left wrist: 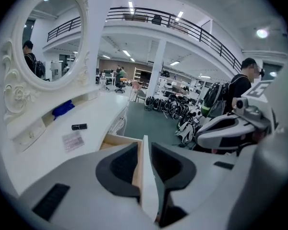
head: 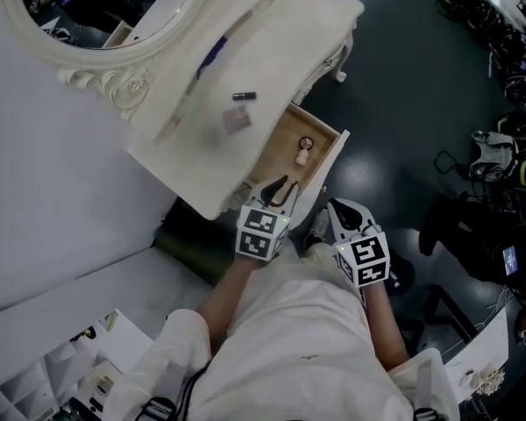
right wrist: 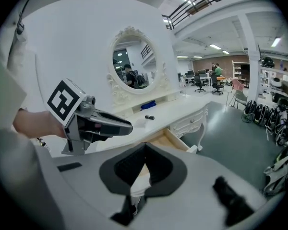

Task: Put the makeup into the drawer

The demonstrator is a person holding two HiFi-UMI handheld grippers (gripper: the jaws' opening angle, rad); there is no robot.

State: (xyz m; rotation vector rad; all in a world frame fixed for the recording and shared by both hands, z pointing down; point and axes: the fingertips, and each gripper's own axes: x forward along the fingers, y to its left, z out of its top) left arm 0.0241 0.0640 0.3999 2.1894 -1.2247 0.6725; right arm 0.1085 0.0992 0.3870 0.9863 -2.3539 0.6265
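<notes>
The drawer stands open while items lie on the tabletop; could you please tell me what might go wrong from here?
1. The left tool and right tool hang by the drawer's protruding front; a bump could shut it before the dark tube and flat packet go in.
2. The packet lies flat, so a pinch may just slide it.
3. The small bottle inside might get knocked.

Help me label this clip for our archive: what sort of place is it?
Probably a big open lab or workshop hall, not a home: the white dressing table and oval mirror share it with a railed mezzanine and rows of equipment beyond.
</notes>
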